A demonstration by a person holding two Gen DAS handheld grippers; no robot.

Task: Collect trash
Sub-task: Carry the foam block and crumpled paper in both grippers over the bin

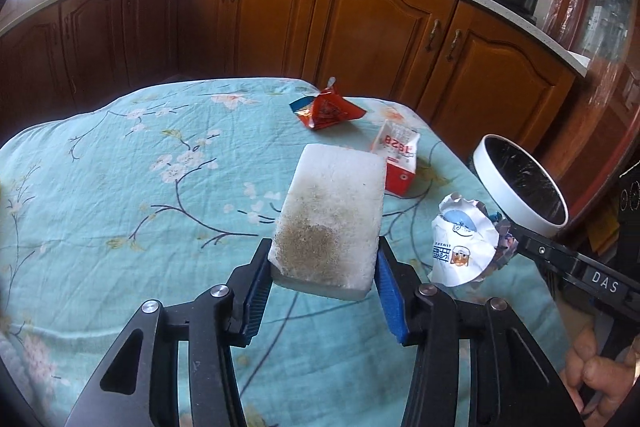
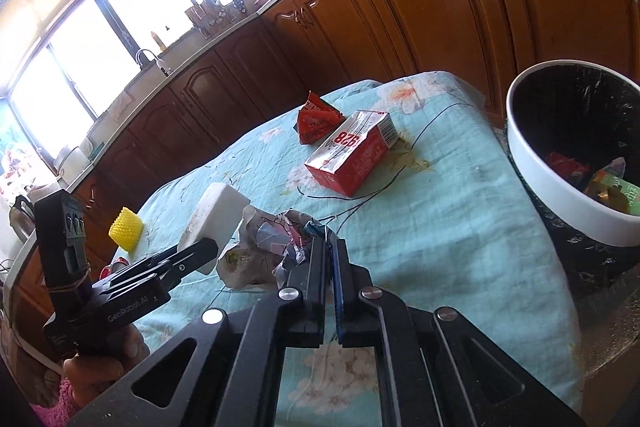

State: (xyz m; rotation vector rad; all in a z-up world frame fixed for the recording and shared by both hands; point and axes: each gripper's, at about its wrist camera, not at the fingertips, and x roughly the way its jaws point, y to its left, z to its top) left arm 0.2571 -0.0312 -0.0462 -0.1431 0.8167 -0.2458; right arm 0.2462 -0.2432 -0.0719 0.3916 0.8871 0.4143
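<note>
gripping a dirty white foam block (image 1: 328, 223) between the blue pads (image 1: 390, 291) of the left gripper (image 1: 322, 281), low centre of the left view; lifting it clear of the teal floral cloth (image 1: 120, 187), a shadow showing beneath it. hiding part of the red-and-white carton (image 1: 398, 157) behind the block's upper right corner. pinching a crumpled white wrapper (image 2: 256, 251) with the right gripper (image 2: 330, 255), jaws closed tight at centre of the right view, only a thin edge of paper caught between the fingers; exact hold on the folds hard to make out. same wrapper appearing at right of the left view (image 1: 466, 243), the right gripper's body running off the lower right edge there, fingers of a hand (image 1: 600, 383) cut off at the corner.

lying flat, upper centre of the right view: the carton (image 2: 352, 155), with a red snack packet (image 2: 316, 121) just behind it, both untouched. standing at the right edge, past the cloth's border: a white-rimmed bin (image 2: 532, 163) lined in black, partly cut off, some coloured scraps showing inside, not identifiable. sitting at far left of the right view, near the table's edge: a small yellow ridged object (image 2: 126, 229), unclear what. leaving bare cloth open across the left half of the left view. blowing out detail at the windows, upper left.
</note>
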